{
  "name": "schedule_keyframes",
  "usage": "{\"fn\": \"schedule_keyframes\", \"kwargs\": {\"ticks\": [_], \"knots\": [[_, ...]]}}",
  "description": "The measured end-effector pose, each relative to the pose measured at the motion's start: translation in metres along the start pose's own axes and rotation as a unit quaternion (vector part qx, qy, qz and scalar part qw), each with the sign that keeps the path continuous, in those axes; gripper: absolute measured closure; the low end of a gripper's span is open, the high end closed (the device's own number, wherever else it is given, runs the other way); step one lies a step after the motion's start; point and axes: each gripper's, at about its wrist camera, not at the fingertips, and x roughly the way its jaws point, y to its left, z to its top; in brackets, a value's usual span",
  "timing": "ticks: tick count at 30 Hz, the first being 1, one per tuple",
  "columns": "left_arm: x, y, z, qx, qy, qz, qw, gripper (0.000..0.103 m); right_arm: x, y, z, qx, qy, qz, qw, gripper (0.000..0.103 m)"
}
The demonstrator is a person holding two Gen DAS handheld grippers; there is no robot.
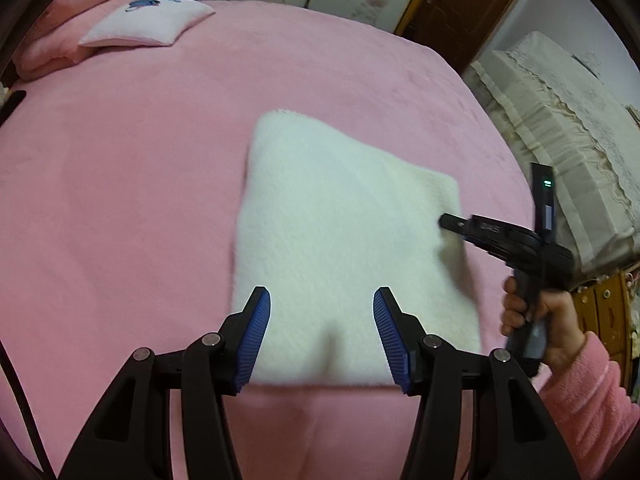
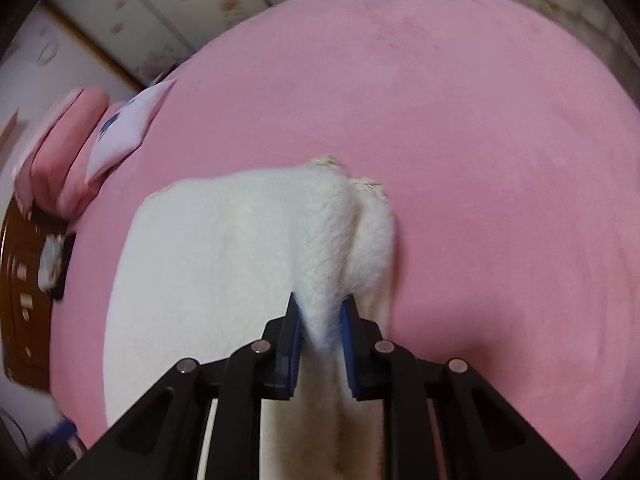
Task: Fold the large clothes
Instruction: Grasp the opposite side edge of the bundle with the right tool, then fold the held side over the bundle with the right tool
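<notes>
A: Nearest the lens, above the near edge of the folded white fleecy garment (image 1: 344, 232), what is the left gripper (image 1: 322, 300) doing?

B: Its blue ribbed pads (image 1: 256, 340) stand well apart with nothing between them; the garment lies flat below.

A: And the right gripper (image 2: 320, 304)?

B: It is closed onto a raised ridge of that same white fleece at the garment's right edge, pads pressing from both sides. A hand (image 1: 536, 312) in a pink fuzzy sleeve (image 1: 588, 396) holds its handle.

A: Where does the garment sit?

B: On the pink plush bedspread (image 1: 160, 168). Beyond the garment, at the far left, lie a pale square cushion (image 1: 148, 24) and a rolled pink blanket (image 1: 52, 48).
</notes>
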Motion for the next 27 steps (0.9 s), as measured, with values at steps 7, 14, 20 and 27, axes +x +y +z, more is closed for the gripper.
{"fn": "schedule_keyframes", "kwargs": {"ticks": [7,14,20,27], "knots": [[0.008,0.037,0.019,-0.004,-0.006,0.067,0.9977,0.051,-0.025,0.034,0.016,-0.102,-0.054,0.05,0.992,0.087],[0.033,0.03,0.039,-0.025,0.002,0.074,0.997,0.051,-0.036,0.022,0.026,-0.055,-0.061,0.158,0.984,0.087],[0.05,0.016,0.041,-0.016,0.012,0.089,0.9958,0.051,0.026,-0.042,0.025,-0.003,0.007,0.046,0.999,0.087],[0.061,0.01,0.04,0.006,0.045,0.122,0.9915,0.047,0.004,-0.028,0.023,-0.022,-0.008,-0.027,0.999,0.084]]}}
